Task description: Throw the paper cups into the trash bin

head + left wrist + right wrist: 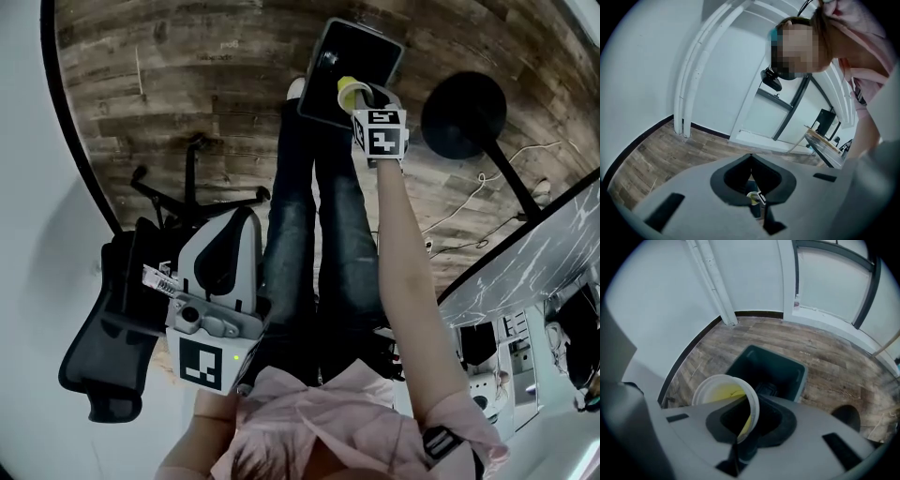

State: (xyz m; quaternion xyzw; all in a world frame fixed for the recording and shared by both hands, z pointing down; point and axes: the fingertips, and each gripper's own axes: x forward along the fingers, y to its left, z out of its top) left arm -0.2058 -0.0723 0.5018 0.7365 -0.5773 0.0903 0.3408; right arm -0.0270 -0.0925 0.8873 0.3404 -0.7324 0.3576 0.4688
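Observation:
A yellow-lined paper cup (351, 91) hangs over the dark trash bin (323, 58) at the top of the head view, beyond the person's legs. My right gripper (365, 97) is shut on the cup and points steeply down. In the right gripper view the cup (723, 394) lies tilted, its white rim pinched between the jaws of the right gripper (747, 422). The bin's mouth (801, 376) lies just beyond it on the wooden floor. My left gripper (238, 221) hangs low at the left. Its jaws meet at the tips of the left gripper (751, 160) with nothing between them.
A black office chair (111, 339) stands at the lower left, with a star-shaped chair base (192, 185) beside it. A round black pedestal foot (463, 114) sits right of the bin. A marbled table edge (536, 262) runs along the right. Cables (469, 214) trail on the floor.

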